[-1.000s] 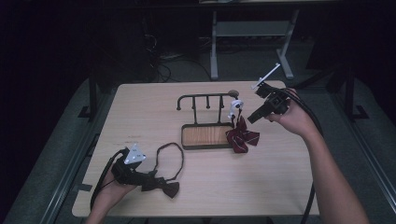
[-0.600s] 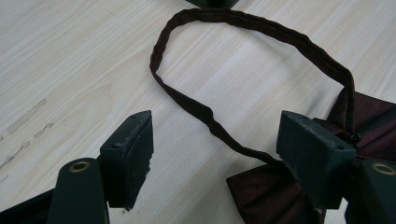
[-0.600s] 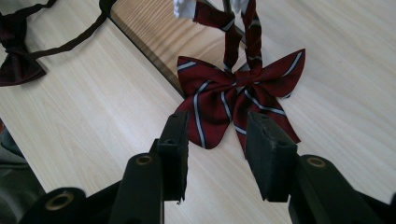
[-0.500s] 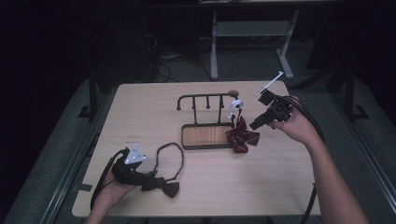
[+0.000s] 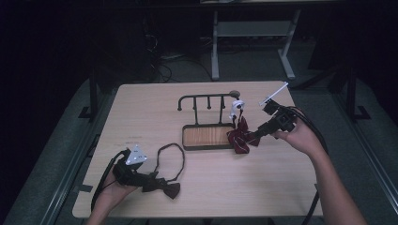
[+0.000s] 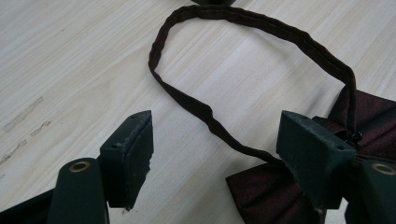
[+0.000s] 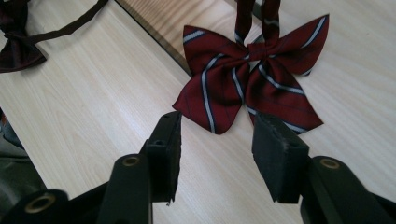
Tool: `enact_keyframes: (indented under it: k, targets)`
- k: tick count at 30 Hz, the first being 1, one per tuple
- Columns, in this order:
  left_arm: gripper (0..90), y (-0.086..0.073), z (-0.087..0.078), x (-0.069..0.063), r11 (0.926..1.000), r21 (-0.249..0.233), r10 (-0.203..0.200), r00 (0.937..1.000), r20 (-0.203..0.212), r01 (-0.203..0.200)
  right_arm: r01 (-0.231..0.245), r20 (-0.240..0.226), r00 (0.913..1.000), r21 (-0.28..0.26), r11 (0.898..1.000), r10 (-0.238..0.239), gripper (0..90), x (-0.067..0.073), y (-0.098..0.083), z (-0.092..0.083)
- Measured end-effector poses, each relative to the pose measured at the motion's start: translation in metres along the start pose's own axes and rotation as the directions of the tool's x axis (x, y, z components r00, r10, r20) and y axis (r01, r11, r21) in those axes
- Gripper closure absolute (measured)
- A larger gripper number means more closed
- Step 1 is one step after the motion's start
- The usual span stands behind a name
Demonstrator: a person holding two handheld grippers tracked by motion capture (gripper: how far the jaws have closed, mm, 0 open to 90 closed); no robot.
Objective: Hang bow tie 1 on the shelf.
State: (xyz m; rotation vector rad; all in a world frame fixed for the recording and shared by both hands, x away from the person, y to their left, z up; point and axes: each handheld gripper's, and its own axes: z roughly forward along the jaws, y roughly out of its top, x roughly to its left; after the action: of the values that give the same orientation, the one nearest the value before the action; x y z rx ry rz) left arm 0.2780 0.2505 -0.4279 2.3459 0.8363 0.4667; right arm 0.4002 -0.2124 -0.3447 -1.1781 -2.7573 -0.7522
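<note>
Looks like mid hang-up job: striped bow [image 7: 252, 79] dangling off the rack [image 5: 206, 101] at frame centre, right gripper [image 5: 257, 133] jaws just opened and empty beside it, left gripper [image 6: 224, 158] open over dark bow [image 5: 162, 186] lower left, needing a pinch next.

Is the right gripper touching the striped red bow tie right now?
Apart. In the right gripper view, the right gripper stands open, and bare table shows between its pads and the striped red bow tie.
</note>
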Motion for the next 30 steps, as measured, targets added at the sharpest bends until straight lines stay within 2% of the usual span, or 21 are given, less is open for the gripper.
enact_keyframes:
  k: [8,30]
  targets:
    - [27.8,0.0,0.0,0.0,1.0,0.002,0.001,1.0,-0.001,-0.001,0.003,0.017,0.9998,-0.018,1.0,-0.003,48.3,0.004,-0.014,0.006]
    - [27.8,0.0,0.001,-0.001,1.0,-0.002,-0.005,1.0,0.001,0.005,-0.014,0.008,0.9999,-0.062,0.998,0.014,42.3,0.008,-0.05,0.018]
